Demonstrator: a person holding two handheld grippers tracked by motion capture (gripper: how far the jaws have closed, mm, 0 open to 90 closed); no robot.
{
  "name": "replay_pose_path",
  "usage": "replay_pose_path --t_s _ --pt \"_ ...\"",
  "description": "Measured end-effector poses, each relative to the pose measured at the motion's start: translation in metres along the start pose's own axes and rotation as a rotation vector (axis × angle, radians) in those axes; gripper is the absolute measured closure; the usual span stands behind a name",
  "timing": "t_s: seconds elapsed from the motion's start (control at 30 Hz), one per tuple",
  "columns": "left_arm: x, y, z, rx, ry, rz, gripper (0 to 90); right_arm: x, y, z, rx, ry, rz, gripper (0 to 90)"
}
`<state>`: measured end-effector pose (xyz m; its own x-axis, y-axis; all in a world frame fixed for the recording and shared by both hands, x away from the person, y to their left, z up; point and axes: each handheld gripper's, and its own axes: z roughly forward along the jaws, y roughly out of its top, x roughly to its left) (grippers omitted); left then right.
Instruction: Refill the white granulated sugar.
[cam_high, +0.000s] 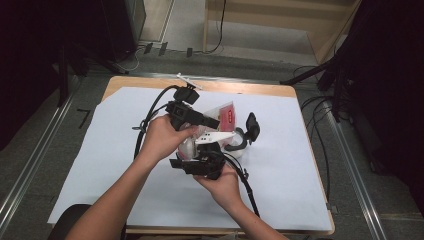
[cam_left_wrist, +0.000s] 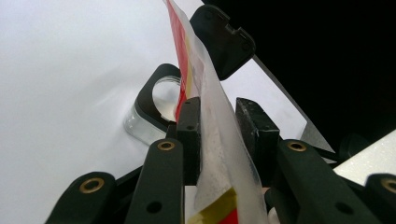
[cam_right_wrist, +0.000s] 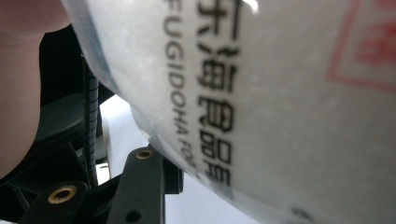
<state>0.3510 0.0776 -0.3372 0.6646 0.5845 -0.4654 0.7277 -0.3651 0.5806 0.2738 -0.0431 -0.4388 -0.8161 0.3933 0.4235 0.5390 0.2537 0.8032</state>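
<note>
Above the jar (cam_high: 239, 145), between both hands, hangs the bag (cam_high: 226, 116). Nearest the person, the right tool (cam_high: 202, 162) takes the bag's lower end; the bag bulges against its camera and hides the far jaw, so its grip cannot be confirmed. Beyond it, the left tool (cam_high: 212, 121) pinches the bag's top edge, the film (cam_left_wrist: 219, 140) standing edge-on between its jaws. The bag's long axis runs from one tool to the other. It is translucent plastic, red-printed, holding pale granules. Farthest, the jar's black lid (cam_left_wrist: 223, 39) stands open over the white bench (cam_high: 115, 150).
</note>
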Motion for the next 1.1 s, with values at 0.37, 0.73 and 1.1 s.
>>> replay_pose_path --t_s 0.37,0.73,1.1 --pt "-0.0009 -0.0001 0.0004 -0.005 0.002 0.004 71.9 0.0003 0.0000 -0.0004 0.002 0.005 0.004 62.1" --pt "-0.0008 -0.0001 0.0001 -0.001 0.009 0.019 72.2 0.0002 0.0000 0.0002 -0.001 0.005 0.004 62.2" --pt "-0.0035 -0.0002 -0.0002 0.002 0.022 0.029 72.2 0.0001 0.0000 0.0002 0.000 0.006 0.007 62.1"
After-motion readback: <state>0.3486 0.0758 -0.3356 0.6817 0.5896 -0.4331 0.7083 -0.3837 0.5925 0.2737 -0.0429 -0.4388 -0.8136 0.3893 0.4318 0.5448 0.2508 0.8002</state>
